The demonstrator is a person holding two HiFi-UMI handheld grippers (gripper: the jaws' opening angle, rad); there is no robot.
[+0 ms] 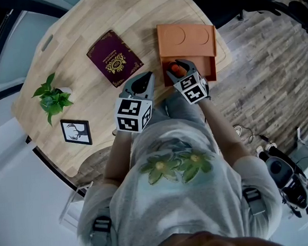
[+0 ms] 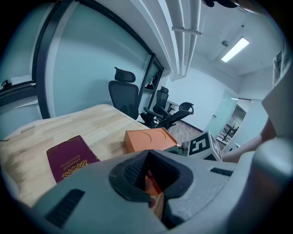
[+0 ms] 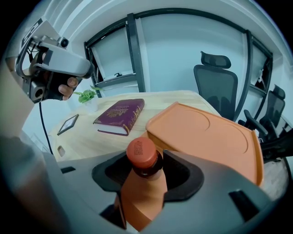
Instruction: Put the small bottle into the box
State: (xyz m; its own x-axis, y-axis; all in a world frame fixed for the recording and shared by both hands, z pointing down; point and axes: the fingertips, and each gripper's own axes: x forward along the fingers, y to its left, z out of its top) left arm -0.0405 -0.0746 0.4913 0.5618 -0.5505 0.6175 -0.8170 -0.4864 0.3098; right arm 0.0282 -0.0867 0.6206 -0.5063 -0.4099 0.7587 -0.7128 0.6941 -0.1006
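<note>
A pale wooden desk point(image 1: 78, 41) spreads ahead of both grippers. An orange plastic box point(image 1: 186, 40), with two circles pressed into its lid, sits directly in front of the right gripper point(image 3: 146, 170). A maroon hardback book point(image 1: 114, 58) lies ahead and to the left of the left gripper point(image 2: 146, 159). The right gripper is clamped round a small orange bottle with a red cap point(image 3: 139, 196), held upright at the box's near opening. The left gripper's jaws look pressed together on nothing, as far as I can make out.
</note>
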